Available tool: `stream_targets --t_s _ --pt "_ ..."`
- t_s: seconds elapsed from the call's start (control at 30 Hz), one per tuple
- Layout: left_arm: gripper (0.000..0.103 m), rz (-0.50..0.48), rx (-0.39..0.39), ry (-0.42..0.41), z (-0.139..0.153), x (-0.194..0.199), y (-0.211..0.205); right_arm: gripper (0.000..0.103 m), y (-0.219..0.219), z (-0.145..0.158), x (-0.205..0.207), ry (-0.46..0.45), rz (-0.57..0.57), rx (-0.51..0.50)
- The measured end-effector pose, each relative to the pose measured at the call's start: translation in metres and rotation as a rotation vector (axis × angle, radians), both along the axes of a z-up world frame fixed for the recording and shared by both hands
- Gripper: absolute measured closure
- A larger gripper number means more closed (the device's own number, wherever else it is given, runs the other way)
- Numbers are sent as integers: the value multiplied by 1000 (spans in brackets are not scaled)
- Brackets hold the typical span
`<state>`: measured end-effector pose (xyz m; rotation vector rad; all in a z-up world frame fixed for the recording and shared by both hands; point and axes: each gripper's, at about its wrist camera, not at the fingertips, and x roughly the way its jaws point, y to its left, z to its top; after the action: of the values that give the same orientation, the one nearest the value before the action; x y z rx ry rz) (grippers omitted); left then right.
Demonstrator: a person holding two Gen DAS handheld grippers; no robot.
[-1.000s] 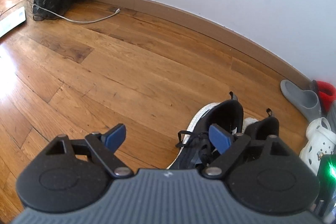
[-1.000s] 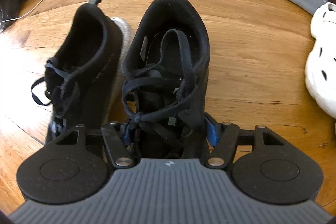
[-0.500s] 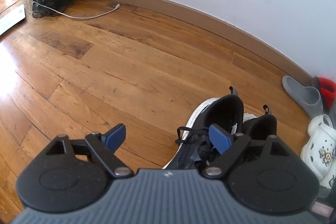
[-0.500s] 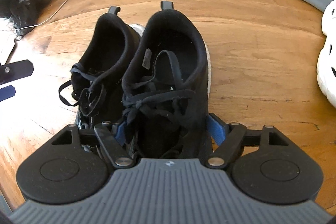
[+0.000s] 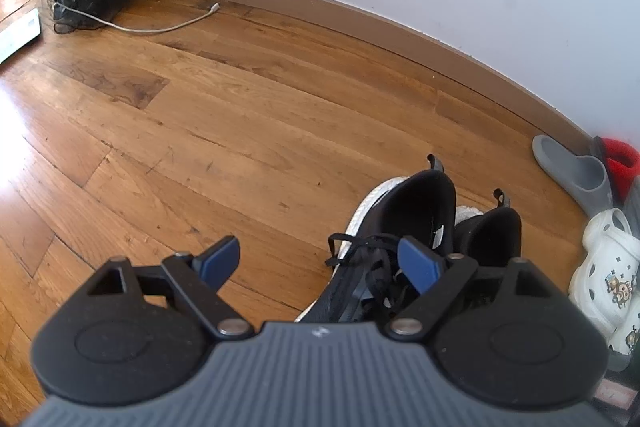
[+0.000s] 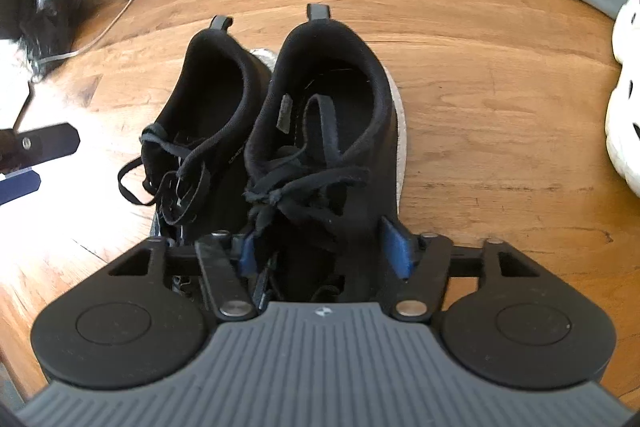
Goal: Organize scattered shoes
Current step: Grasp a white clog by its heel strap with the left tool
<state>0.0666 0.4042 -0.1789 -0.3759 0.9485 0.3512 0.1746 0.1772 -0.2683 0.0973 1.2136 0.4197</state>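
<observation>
1. My right tongs (image 6: pixel 326 247) have just been opening around the black lace-up sneaker (image 6: pixel 332 131), standing on the wooden floor (image 6: pixel 500 115) touching its mate (image 6: pixel 208 115)
2. I'd spread fully, lift straight, avoiding laces
3. Left tongs (image 5: pixel 320 261) hang spread, empty

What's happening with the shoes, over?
Left gripper open, empty. Right gripper just opening, black sneaker between its jaws, beside its mate. White clog nearby, not blocking.
</observation>
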Motion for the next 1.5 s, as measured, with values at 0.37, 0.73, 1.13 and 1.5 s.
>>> stream_targets --t_s 0.37,0.73,1.13,1.5 --pt "17 -86 -7 -104 15 13 -36 31 -62 28 -10 -57 -46 112" --pt "4 -662 -32 -267 31 59 -200 26 -189 26 -10 -26 -274 -15" --pt "1 -910 -76 -84 -57 165 -352 22 -309 7 -30 21 -448 -43" --pt "8 -889 -45 -33 -103 162 -369 22 -335 -2 -25 13 -500 -6"
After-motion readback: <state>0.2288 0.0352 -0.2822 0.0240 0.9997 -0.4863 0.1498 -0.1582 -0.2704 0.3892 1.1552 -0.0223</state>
